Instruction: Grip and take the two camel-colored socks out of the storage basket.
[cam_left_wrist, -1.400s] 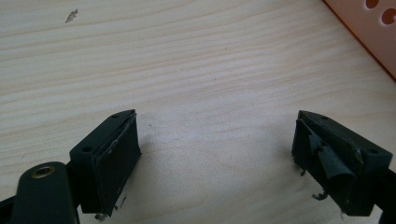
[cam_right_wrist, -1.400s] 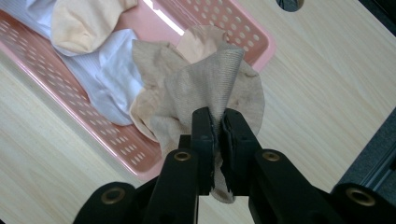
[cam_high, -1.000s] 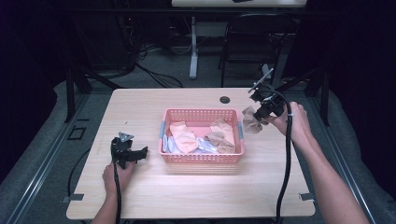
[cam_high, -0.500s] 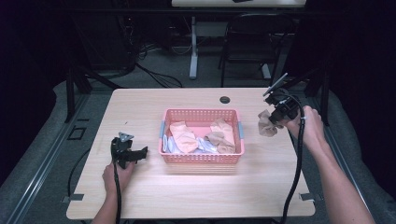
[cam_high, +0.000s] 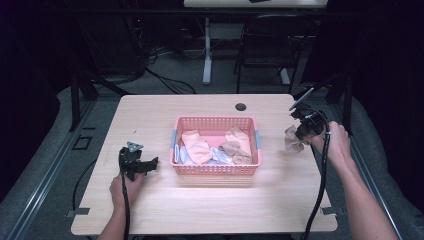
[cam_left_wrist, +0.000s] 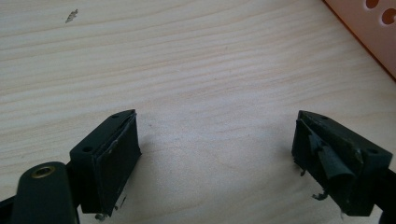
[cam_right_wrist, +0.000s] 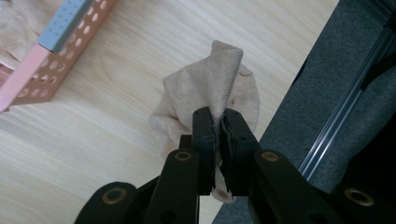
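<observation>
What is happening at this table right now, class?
A person works with a hand-held gripper in each hand. The right hand-held gripper is shut on a beige sock, holding it above the table's right edge, beside the pink basket that holds more socks. The left hand-held gripper rests open on the table left of the basket, holding nothing.

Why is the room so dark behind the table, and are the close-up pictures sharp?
High view: light falls on the table and pink basket, while the surroundings sink into near black. Left gripper view: wood grain is crisp, the open left gripper casts soft shadows, and its near parts blur slightly. Right gripper view: the beige cloth in the right gripper is sharp; the lower edge softens.
</observation>
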